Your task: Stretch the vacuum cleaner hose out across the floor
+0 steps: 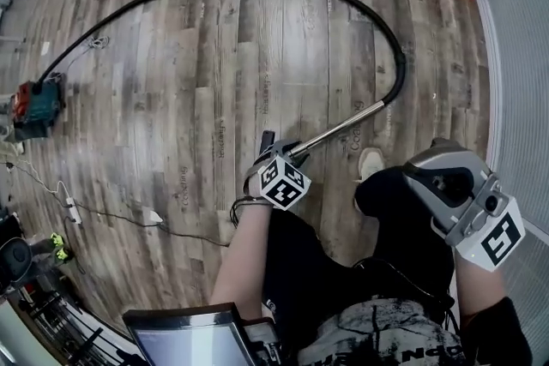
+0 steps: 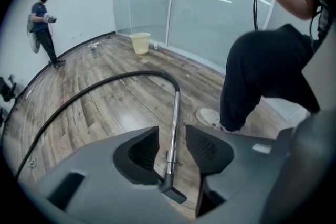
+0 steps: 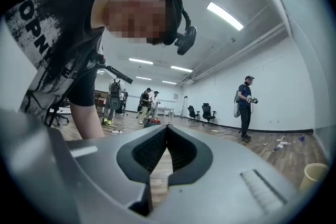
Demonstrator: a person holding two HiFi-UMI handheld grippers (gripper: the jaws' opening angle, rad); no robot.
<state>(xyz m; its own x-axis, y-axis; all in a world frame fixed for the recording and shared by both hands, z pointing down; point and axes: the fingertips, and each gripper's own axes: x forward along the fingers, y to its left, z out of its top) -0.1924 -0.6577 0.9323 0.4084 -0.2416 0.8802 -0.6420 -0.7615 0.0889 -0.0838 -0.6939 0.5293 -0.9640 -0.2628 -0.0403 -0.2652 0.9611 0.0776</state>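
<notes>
Left hand-held gripper [image 2: 172, 131] tilted down, jaws astride wand [image 2: 175, 110], seemingly not gripping

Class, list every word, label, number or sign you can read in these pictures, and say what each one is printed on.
"OPN": white letters on the person's black shirt; the rest of the print is cut off.
Faint print on the floor planks: too blurred to read.
Marker cubes: black-and-white square patterns only, no letters or numbers.
Nothing else readable.
</notes>
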